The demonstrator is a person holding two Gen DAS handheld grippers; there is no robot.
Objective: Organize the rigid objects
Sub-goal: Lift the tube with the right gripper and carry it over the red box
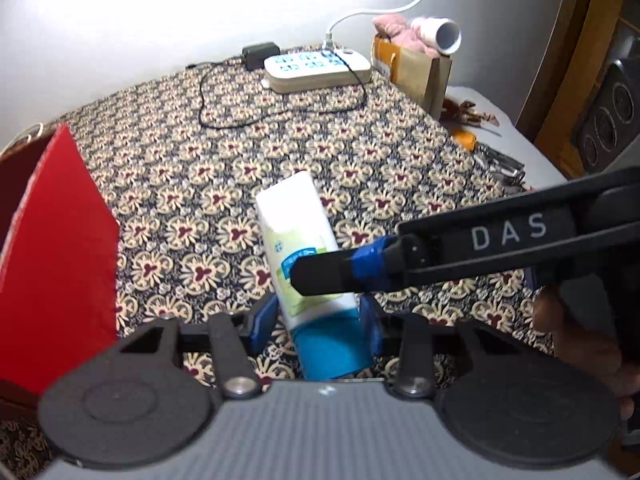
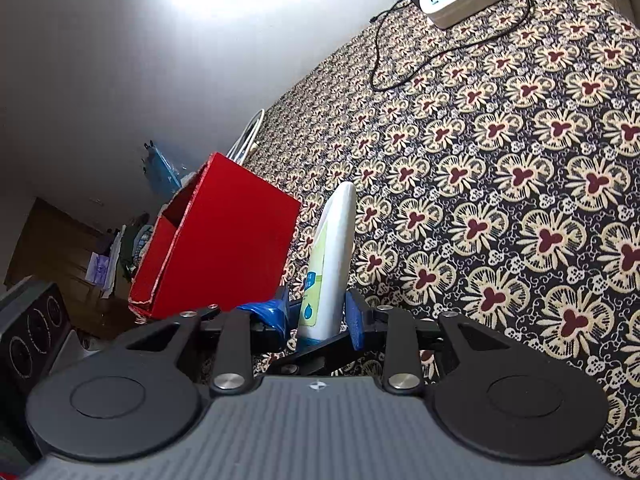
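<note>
We hold the white tube point(image 1: 294, 240) mid-table, right of the red box point(image 1: 52, 248), pinched by both the left gripper point(image 1: 316, 316) and right gripper point(image 2: 320, 316); it looks light, slick and squeezable, best gripped near its stiff blue cap point(image 1: 332, 352).

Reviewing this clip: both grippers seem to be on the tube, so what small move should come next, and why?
Probably open one gripper, likely the right gripper, so the other can carry on alone. The tube sits between the left gripper fingers at its blue cap end, with the right one across its middle. The open red box stands close by.
</note>
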